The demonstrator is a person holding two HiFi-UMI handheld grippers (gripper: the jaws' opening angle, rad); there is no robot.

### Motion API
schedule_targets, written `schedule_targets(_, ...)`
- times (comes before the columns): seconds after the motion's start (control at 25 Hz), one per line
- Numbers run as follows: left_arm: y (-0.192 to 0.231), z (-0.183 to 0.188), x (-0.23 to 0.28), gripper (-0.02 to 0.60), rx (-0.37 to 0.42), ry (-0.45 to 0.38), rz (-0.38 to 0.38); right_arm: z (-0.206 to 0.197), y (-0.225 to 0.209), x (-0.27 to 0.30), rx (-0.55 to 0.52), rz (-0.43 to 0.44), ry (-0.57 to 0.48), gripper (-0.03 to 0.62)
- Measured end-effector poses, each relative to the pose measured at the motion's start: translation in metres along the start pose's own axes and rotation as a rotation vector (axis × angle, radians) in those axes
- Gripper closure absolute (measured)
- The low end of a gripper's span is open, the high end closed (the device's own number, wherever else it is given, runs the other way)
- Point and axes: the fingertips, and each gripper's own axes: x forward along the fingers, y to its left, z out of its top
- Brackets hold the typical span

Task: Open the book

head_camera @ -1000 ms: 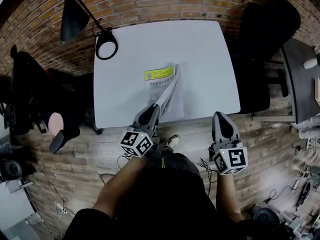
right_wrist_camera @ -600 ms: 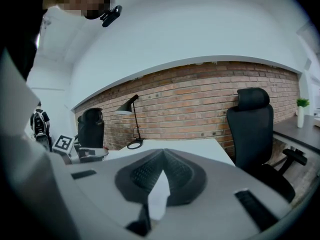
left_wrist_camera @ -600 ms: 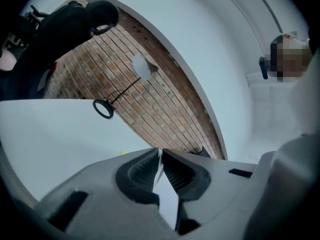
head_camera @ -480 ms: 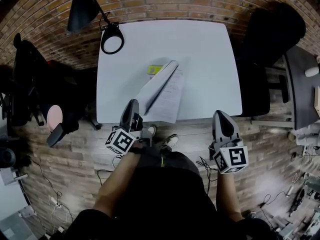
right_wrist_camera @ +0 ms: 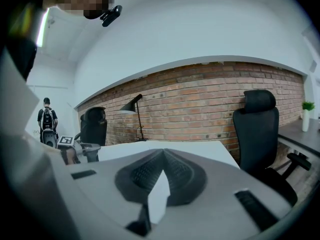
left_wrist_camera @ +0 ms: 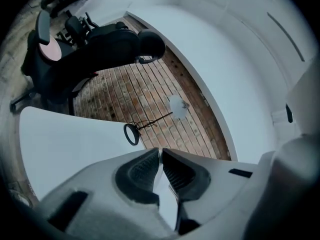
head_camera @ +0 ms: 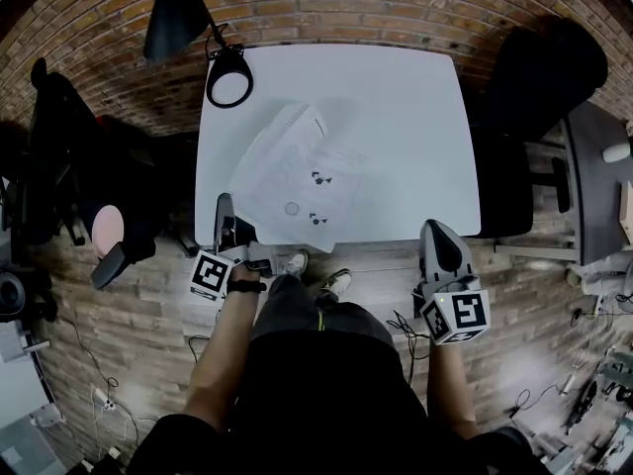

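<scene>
Book (head_camera: 297, 181) is lying spread open, pages up, on the white worktop (head_camera: 415, 117), so the opening is looking finished. Left gripper (head_camera: 225, 206) and right gripper (head_camera: 438, 231) are hovering by the worktop's near edge, jaws together and empty; next is probably just drawing clear.

Head cam sits high, staring almost straight down at the whole white counter (head_camera: 396, 117). The left tool (head_camera: 225, 206) cam is low by the counter's near left corner, rolled sideways, facing the brick wall (left_wrist_camera: 150, 94). The right tool (head_camera: 436, 231) cam sits upright off the near edge, looking level across. All three catch the lamp (head_camera: 229, 85).
</scene>
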Motion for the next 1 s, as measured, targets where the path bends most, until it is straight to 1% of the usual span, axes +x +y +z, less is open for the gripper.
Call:
schedule_targets(0.12, 0.013, 0.014, 0.002, 0.545, 0.020, -0.015, 0.026, 0.001, 0.003, 0.005, 0.001, 0.001, 0.008, 0.580)
schedule_targets(0.24, 0.029, 0.018, -0.005, 0.545, 0.075, 0.014, 0.097, 0.001, 0.008, 0.010, 0.008, 0.009, 0.009, 0.580)
schedule_targets(0.28, 0.032, 0.018, -0.006, 0.545, 0.095, 0.027, 0.105, 0.002, 0.010, 0.012, 0.016, 0.015, 0.003, 0.580)
schedule_targets(0.44, 0.039, 0.021, 0.000, 0.545, 0.171, 0.064, 0.063, 0.006, 0.018, 0.023, 0.038, 0.031, -0.013, 0.580)
schedule_targets(0.6, 0.061, 0.028, -0.001, 0.545, 0.218, 0.091, 0.112, 0.004, 0.023, 0.030, 0.026, 0.031, 0.000, 0.580)
schedule_targets(0.72, 0.079, 0.031, -0.003, 0.545, 0.306, 0.142, 0.148, 0.005, 0.028, 0.036, 0.031, 0.033, 0.002, 0.580)
schedule_targets(0.92, 0.090, 0.023, -0.007, 0.545, 0.470, 0.256, 0.149, 0.008, 0.032, 0.047, 0.036, 0.034, 0.002, 0.580)
schedule_targets(1.0, 0.095, 0.020, -0.010, 0.545, 0.513, 0.295, 0.154, 0.011, 0.035, 0.052, 0.043, 0.041, -0.004, 0.580)
